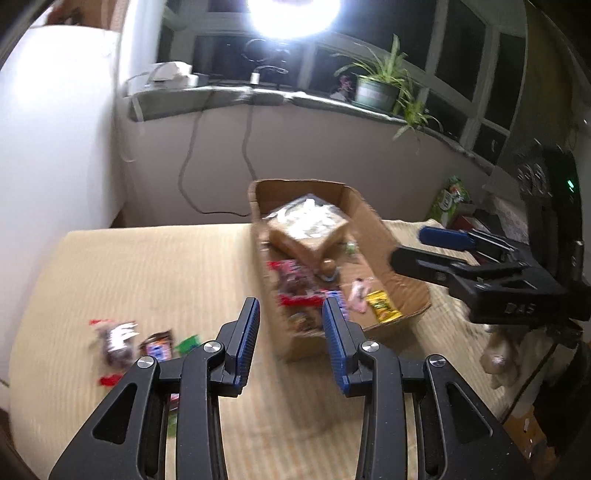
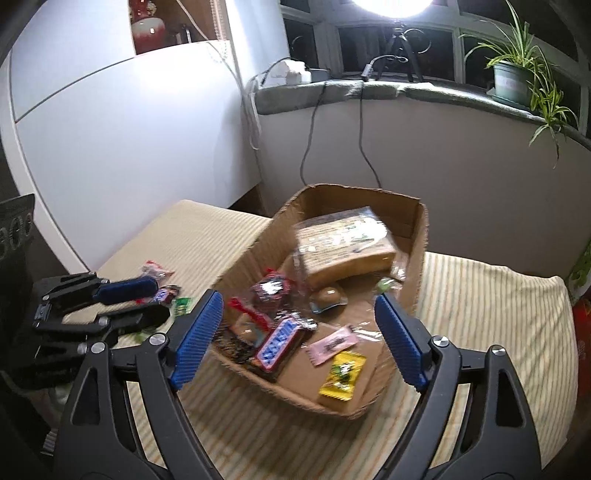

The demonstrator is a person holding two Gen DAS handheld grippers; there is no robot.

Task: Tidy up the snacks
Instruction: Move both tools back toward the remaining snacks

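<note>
So there's this open cardboard box (image 2: 413,236) sitting on a striped beige cloth (image 2: 480,295), and it's already got a decent pile in it: a big clear-wrapped brown pack (image 2: 343,240) leaning toward the back, a round brown thing in a clear wrapper (image 2: 328,295) just in front of it, a blue and red bar (image 2: 280,341) lying across some dark wrappers near the front left wall, then a pink packet (image 2: 330,345) and a yellow packet (image 2: 341,374) side by side on the bare cardboard floor toward the front right. Outside the box, off to its left on the cloth, a few loose snacks (image 1: 122,341) are scattered close together, one red and white, one dark with a blue label, a bit of green, all kinda blurry so I can't read what they are. The left claw (image 1: 291,325) has its blue pads only partly apart with nothing between them, hanging over the cloth at the box's near left corner. The right claw (image 2: 299,336) is spread wide, also empty, with the front of the box showing between its fingers, not touching anything I can see. Behind it all there's a window ledge with a potted plant (image 2: 513,74) and a bright lamp (image 1: 291,14).
</note>
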